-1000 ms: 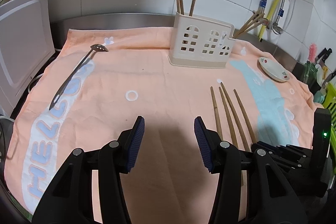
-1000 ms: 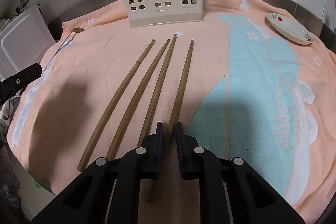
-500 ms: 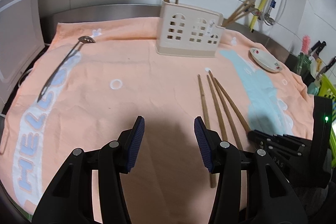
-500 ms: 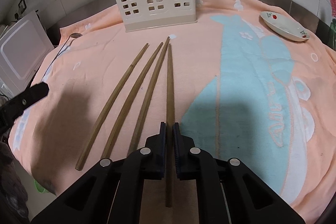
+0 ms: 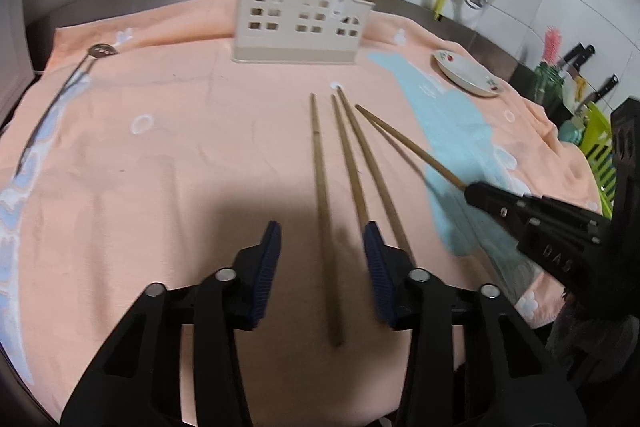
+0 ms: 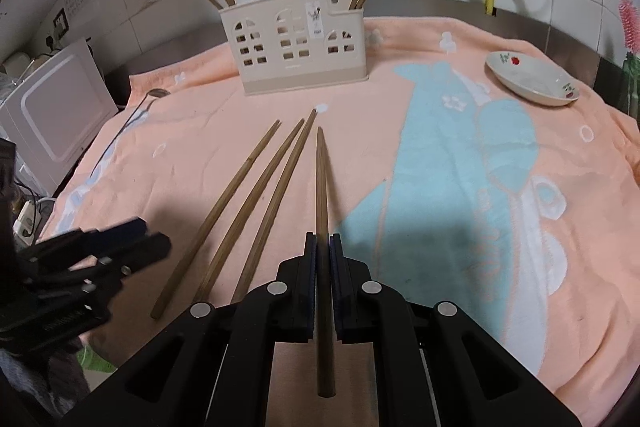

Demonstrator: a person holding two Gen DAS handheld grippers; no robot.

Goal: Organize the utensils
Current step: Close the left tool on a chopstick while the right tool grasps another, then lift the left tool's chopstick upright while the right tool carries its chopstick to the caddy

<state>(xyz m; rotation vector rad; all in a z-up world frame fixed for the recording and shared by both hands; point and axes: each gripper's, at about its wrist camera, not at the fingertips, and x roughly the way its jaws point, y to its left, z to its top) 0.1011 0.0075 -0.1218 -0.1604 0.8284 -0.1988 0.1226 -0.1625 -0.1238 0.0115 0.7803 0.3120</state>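
A peach towel [image 6: 224, 155] with a light-blue whale print covers your counter; the pale lettering along its left edge is too blurred to read. At the back stands a cream utensil holder [image 6: 300, 47] with window cut-outs, chopsticks sticking up from both end compartments, and a small sticker on its front too small to read. A white dish [image 6: 532, 83] with red fruit marks sits to its right, a slotted metal spoon [image 5: 60, 99] lies far left.

Your right gripper [image 6: 323, 259] bears raised letters "DAS" on its side and is clamped on one chopstick [image 6: 322, 179], whose far tip is raised off the towel. Three loose chopsticks [image 6: 256, 203] lie just left of it. Your left gripper [image 5: 320, 251] has just been narrowing; its jaws straddle the leftmost chopstick [image 5: 322, 195] without touching it.
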